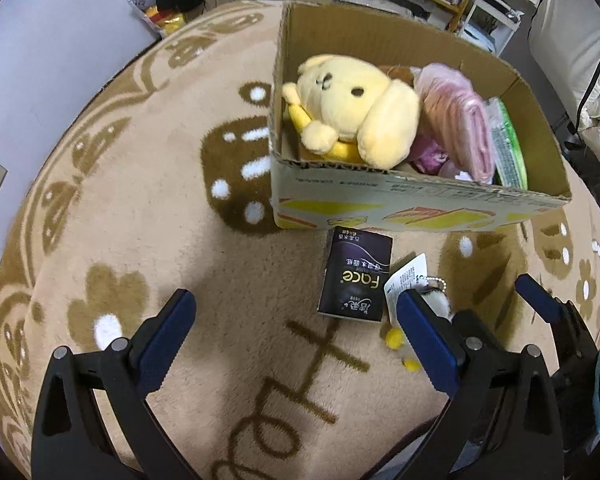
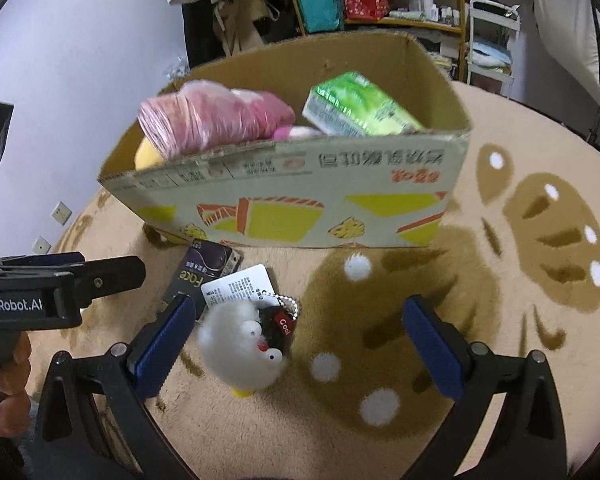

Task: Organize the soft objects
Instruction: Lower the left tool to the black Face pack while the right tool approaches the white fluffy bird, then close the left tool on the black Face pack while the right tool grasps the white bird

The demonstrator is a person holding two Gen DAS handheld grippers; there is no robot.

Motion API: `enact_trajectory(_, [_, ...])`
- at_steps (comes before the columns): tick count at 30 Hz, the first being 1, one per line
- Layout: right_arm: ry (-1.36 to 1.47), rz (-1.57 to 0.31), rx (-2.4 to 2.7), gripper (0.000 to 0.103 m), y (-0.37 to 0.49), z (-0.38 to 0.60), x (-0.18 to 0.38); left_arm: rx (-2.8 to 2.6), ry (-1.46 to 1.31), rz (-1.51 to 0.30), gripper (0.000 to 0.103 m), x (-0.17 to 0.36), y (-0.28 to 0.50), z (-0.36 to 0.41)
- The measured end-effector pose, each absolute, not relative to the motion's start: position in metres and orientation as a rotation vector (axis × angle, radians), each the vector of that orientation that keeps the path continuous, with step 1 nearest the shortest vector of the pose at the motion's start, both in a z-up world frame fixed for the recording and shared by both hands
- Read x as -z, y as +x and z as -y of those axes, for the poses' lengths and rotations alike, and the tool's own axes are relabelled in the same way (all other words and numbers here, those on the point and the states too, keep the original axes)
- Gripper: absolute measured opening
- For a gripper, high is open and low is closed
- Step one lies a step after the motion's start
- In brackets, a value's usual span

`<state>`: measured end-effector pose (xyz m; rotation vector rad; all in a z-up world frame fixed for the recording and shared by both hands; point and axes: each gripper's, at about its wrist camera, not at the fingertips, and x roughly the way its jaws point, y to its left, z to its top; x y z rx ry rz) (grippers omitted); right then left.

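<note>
Duck plush [image 2: 246, 346] lies on the rug before the box [image 2: 300, 208], long axis toward the right claw [image 2: 300, 340], wide, nearer than the left claw [image 1: 296, 336], also wide.

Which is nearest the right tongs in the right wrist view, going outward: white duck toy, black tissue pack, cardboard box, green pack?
1. White duck toy, between the open right tongs, toward the left finger.
2. Black tissue pack, on the rug past the duck, left.
3. Cardboard box, behind the pack.
4. Green pack, inside the box, right side.
</note>
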<state>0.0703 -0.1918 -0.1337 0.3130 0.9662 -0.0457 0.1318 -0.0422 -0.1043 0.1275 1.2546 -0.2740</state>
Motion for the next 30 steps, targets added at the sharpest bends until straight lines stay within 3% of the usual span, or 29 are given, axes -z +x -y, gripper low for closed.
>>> enact_trajectory(9, [0.337,-1.030,-0.003,0.103,0.081,0.181,0.157,0.275,0.114,-1.329,0.100,0.130,0.144,0.044])
enact_trajectory(11, [0.329,-1.057,-0.018,0.099,0.084,0.176,0.164,0.272,0.112,-1.349,0.100,0.137,0.146,0.044])
enact_trajectory(14, [0.311,-1.097,-0.042,0.086,0.089,0.169,0.172,0.271,0.114,-1.366,0.100,0.144,0.149,0.043])
enact_trajectory(15, [0.297,-1.113,-0.051,0.073,0.091,0.166,0.174,0.272,0.115,-1.371,0.100,0.146,0.150,0.044])
enact_trajectory(22, [0.240,-1.118,-0.052,0.036,0.094,0.163,0.178,0.274,0.114,-1.395,0.100,0.156,0.153,0.042])
enact_trajectory(30, [0.221,-1.117,-0.053,0.036,0.096,0.157,0.179,0.286,0.120,-1.386,0.100,0.163,0.155,0.045])
